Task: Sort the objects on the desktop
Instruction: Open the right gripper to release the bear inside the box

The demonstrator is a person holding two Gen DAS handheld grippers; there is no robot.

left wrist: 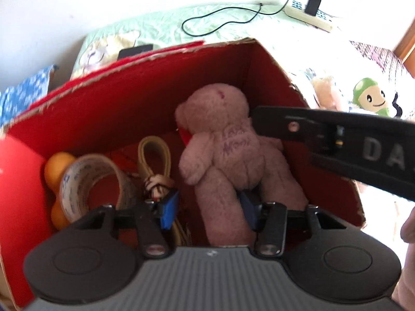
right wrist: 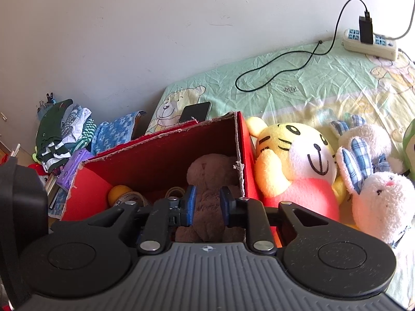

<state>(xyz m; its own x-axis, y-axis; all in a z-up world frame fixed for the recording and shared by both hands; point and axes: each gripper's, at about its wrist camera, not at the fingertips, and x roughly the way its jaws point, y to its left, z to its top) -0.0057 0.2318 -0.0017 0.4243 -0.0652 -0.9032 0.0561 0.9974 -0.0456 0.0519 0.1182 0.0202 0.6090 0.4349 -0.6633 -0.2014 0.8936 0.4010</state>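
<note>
A pink teddy bear [left wrist: 228, 145] lies in a red cardboard box [left wrist: 129, 108], beside a tape roll [left wrist: 90, 181], a coiled yellow cable [left wrist: 155, 160] and an orange toy [left wrist: 57, 168]. My left gripper [left wrist: 210, 210] is inside the box, open, its blue fingers either side of the bear's leg without clamping it. My right gripper [right wrist: 207, 204] is open and empty above the box's [right wrist: 160, 150] right end, over the bear [right wrist: 210, 181]. The right gripper's body crosses the left wrist view [left wrist: 337, 140].
Right of the box on the bed lie a yellow tiger plush [right wrist: 293, 160], two white rabbit plushes [right wrist: 376, 194] and a green plush [left wrist: 371, 98]. A phone [right wrist: 195, 111], a black cable [right wrist: 285, 67] and a power strip [right wrist: 371, 42] lie behind. Folded clothes [right wrist: 64, 134] are at left.
</note>
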